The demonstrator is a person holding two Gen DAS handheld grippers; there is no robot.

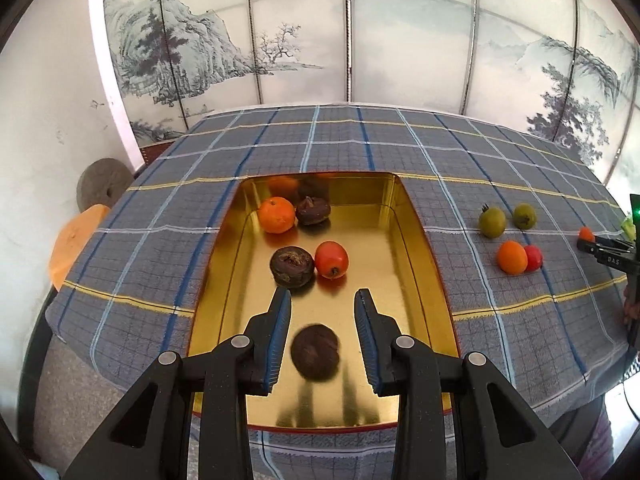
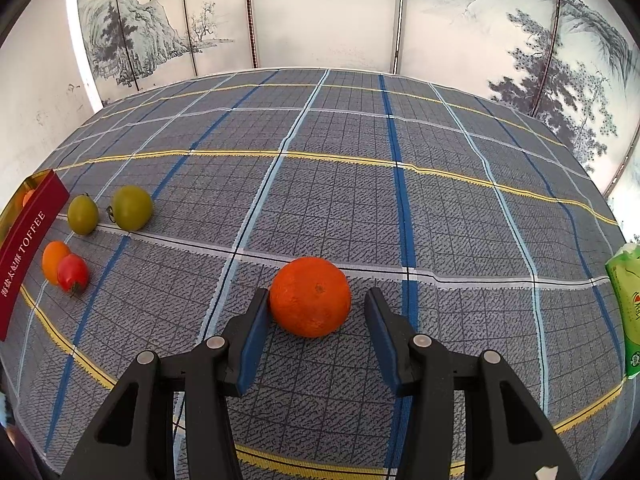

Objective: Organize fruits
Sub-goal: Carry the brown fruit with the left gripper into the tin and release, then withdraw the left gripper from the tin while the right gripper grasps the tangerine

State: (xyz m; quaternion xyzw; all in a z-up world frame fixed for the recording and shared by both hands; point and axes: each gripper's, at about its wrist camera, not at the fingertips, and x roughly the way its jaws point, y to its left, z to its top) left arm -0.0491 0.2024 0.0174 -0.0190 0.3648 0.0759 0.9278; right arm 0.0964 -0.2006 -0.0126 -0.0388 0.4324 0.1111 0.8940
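Observation:
A gold tin [image 1: 416,240] on the plaid cloth holds a mandarin [image 1: 276,215], a red tomato [image 1: 331,259] and three dark brown fruits [image 1: 292,266]. One of them, blurred [image 1: 316,352], lies on the tin floor between my left gripper's [image 1: 324,294] fingers, and neither pad touches it. An orange mandarin [image 2: 310,302] sits on the cloth between the tips of my right gripper [image 2: 316,292]. Its left pad is against the fruit and its right pad stands clear.
Two green tomatoes [image 2: 132,207], an orange one [image 2: 54,261] and a red one [image 2: 72,273] lie on the cloth beside the tin's red wall [image 2: 28,240]. A green packet [image 2: 626,312] is at the right table edge. A painted folding screen stands behind the table.

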